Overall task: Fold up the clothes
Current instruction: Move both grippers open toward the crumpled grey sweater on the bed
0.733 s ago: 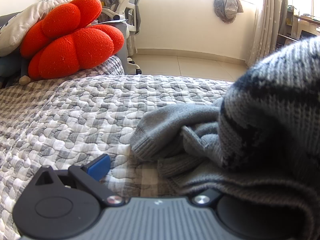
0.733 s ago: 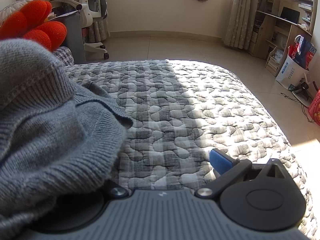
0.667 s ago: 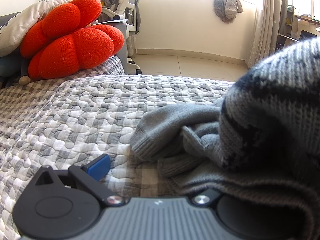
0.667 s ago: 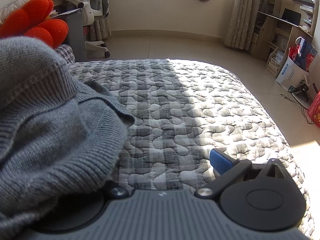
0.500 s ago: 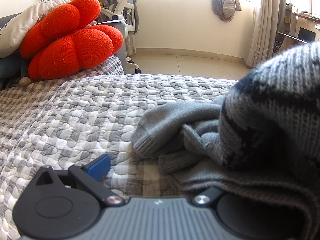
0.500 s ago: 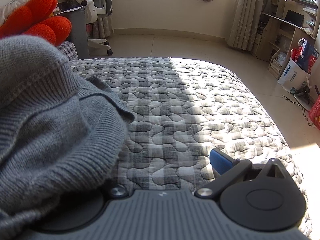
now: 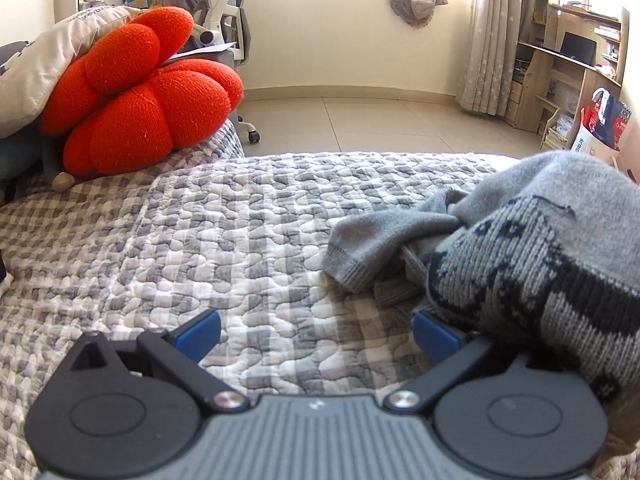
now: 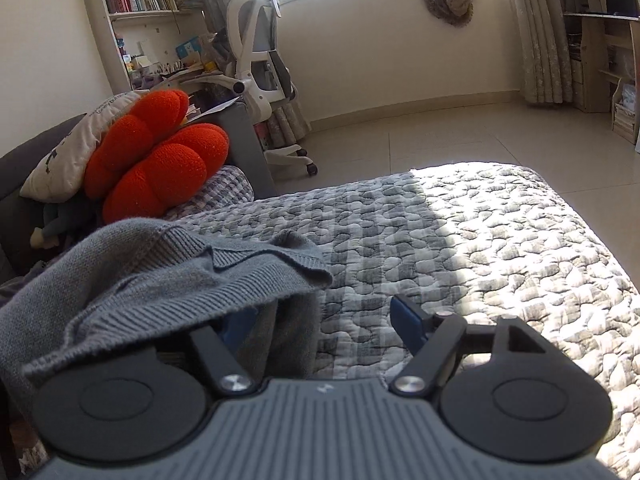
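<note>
A grey knitted sweater with a dark pattern lies bunched on the quilted bed at the right of the left wrist view. Its edge rests on the right fingertip of my left gripper. That gripper is wide open, with only quilt between its jaws. In the right wrist view the sweater drapes over the left finger of my right gripper. A fold hangs into the gap beside the left pad. The right pad stands clear of the cloth, so the jaws are open.
A red knotted cushion and a white pillow sit at the bed's far left. Beyond the bed stand an office chair, tiled floor, curtains, and wooden shelves with a bag at the right.
The sweater has slipped off both cameras and sunk lower; the left gripper's right pad now shows. The right view has tilted up and left, and the right gripper's jaws stand narrower.
</note>
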`<action>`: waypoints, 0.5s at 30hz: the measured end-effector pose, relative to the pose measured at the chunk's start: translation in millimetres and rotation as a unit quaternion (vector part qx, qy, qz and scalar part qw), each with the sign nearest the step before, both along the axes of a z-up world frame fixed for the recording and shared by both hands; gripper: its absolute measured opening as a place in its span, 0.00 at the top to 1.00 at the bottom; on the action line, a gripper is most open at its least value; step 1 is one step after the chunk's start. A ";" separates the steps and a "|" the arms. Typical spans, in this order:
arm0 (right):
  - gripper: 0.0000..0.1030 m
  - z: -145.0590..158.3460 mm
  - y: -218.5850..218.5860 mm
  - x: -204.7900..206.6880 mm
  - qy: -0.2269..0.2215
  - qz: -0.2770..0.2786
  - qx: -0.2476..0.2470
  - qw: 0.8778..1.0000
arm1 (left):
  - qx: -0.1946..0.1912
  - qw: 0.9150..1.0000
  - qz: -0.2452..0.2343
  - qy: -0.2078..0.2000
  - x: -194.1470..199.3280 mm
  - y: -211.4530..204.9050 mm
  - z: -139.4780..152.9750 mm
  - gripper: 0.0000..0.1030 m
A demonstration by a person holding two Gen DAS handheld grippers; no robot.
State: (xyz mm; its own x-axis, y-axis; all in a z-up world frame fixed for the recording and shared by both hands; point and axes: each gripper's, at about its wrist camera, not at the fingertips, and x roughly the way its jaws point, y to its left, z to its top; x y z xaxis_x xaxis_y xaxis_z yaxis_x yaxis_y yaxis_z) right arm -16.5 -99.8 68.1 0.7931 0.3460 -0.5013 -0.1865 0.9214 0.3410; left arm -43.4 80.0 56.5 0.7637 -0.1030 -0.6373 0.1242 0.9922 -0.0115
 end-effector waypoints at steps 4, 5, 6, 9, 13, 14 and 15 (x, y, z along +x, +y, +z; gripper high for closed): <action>0.55 3.7 31.2 -12.0 -0.013 0.080 -0.019 0.997 | -0.022 1.000 -0.010 -0.016 -1.3 23.5 8.3 0.00; 0.59 5.9 39.9 -16.2 -0.025 0.104 -0.025 0.994 | -0.027 0.999 -0.020 -0.008 2.0 24.0 5.9 0.01; 0.65 8.0 48.6 -20.4 -0.036 0.127 -0.031 0.991 | -0.032 0.999 -0.025 -0.002 5.5 26.7 3.1 0.01; 0.84 18.3 67.5 -35.2 -0.079 0.207 -0.019 0.975 | -0.036 0.999 -0.005 -0.016 3.0 37.5 8.4 0.01; 0.81 21.2 75.8 -39.0 -0.098 0.227 -0.037 0.968 | -0.059 0.998 0.003 -0.024 -1.0 44.8 8.7 0.00; 0.75 17.6 73.6 -33.8 -0.089 0.216 -0.040 0.971 | -0.064 0.998 -0.009 -0.011 0.1 41.7 5.2 0.00; 0.75 13.6 70.9 -28.2 -0.077 0.204 -0.042 0.975 | -0.067 0.998 -0.022 -0.001 0.8 37.7 2.2 0.00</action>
State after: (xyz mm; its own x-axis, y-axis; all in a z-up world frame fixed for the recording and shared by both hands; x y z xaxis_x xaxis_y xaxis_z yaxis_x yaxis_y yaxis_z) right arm -44.7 -28.8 81.6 0.6662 0.6116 -0.4267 -0.5865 0.7831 0.2068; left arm -42.5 117.7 58.7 0.7583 -0.2195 -0.6138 0.1670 0.9756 -0.1425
